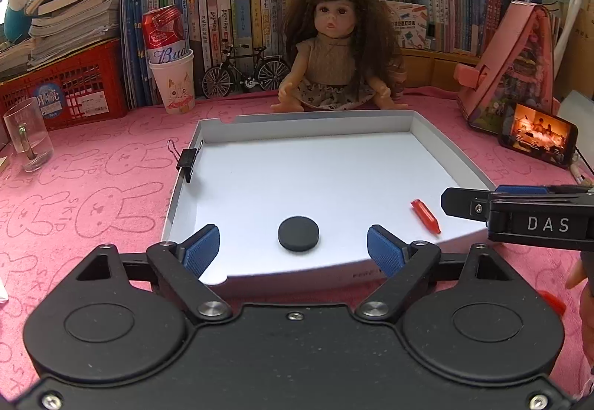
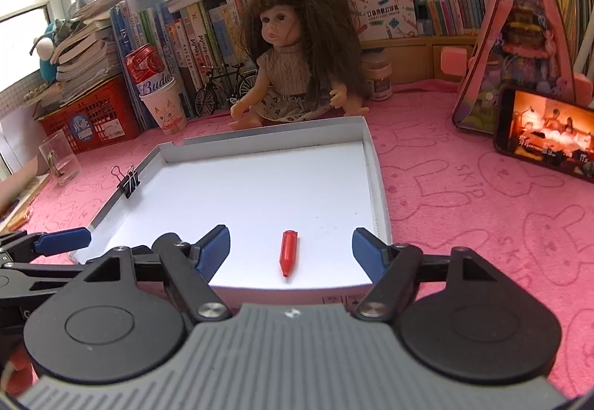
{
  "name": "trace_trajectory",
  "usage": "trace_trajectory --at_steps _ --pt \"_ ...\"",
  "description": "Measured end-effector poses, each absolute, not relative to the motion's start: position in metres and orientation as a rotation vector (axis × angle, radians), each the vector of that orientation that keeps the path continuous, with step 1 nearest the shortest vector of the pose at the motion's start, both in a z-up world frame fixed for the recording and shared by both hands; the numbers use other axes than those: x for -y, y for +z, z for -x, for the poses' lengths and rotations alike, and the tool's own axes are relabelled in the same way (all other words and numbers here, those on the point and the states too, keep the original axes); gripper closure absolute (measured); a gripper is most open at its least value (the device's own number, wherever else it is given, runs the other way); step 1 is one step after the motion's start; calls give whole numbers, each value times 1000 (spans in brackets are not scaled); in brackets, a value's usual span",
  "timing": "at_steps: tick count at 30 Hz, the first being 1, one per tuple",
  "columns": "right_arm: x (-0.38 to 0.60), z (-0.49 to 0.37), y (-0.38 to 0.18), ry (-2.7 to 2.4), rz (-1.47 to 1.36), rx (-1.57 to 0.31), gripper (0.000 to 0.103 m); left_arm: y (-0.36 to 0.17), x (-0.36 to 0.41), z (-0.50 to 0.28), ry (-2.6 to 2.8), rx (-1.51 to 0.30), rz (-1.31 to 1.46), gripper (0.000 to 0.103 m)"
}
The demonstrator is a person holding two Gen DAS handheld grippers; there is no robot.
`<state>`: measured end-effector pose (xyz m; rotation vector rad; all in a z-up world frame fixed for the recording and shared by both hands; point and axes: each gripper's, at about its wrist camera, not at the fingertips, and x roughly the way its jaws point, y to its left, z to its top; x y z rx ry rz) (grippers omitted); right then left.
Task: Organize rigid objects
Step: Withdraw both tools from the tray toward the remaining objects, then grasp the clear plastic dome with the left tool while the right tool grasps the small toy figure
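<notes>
A shallow white box lid [image 1: 315,120] lies on the pink cloth. Inside it lie a black round disc [image 1: 298,233] and a red crayon [image 1: 425,216]. A black binder clip [image 1: 188,161] grips the lid's left wall. My left gripper [image 1: 297,249] is open and empty, hovering at the lid's near edge with the disc between its blue pads. My right gripper [image 2: 291,249] is open and empty, with the red crayon [image 2: 288,252] lying between its pads in the box lid [image 2: 267,141]. The binder clip [image 2: 129,183] also shows in the right wrist view.
A doll [image 1: 336,50] sits behind the lid. A paper cup with a red can [image 1: 172,74], a model bicycle [image 1: 245,72], a red crate [image 1: 70,87], a glass mug [image 1: 28,135], a pink toy house [image 1: 516,65] and a phone [image 1: 536,137] stand around, with books behind.
</notes>
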<state>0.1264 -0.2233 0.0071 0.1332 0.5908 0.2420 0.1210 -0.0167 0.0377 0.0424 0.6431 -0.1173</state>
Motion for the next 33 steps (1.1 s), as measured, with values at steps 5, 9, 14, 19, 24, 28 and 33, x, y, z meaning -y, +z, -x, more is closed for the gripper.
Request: trace_trajectory --at_steps 5,9,14,19,24,28,33 --pt "225 -108 8 239 -118 -552 17 39 15 -102 -124 -632 -41 15" --pt "229 -93 7 229 -100 -523 16 39 8 -84 -131 -608 -40 13" --pt "230 -74 2 211 -50 -493 15 37 1 -64 -124 -583 -58 13" --pt "229 -55 -5 189 15 -462 12 31 -7 -48 -124 -568 -66 13" --pt "232 -37 -12 184 41 -429 10 20 -14 -32 -123 -569 -78 13" --pt "234 -25 -18 193 40 -417 10 14 -19 -19 -125 -560 -89 13" --pt "235 -15 -27 197 44 -419 10 13 -21 -6 -133 -536 -108 18"
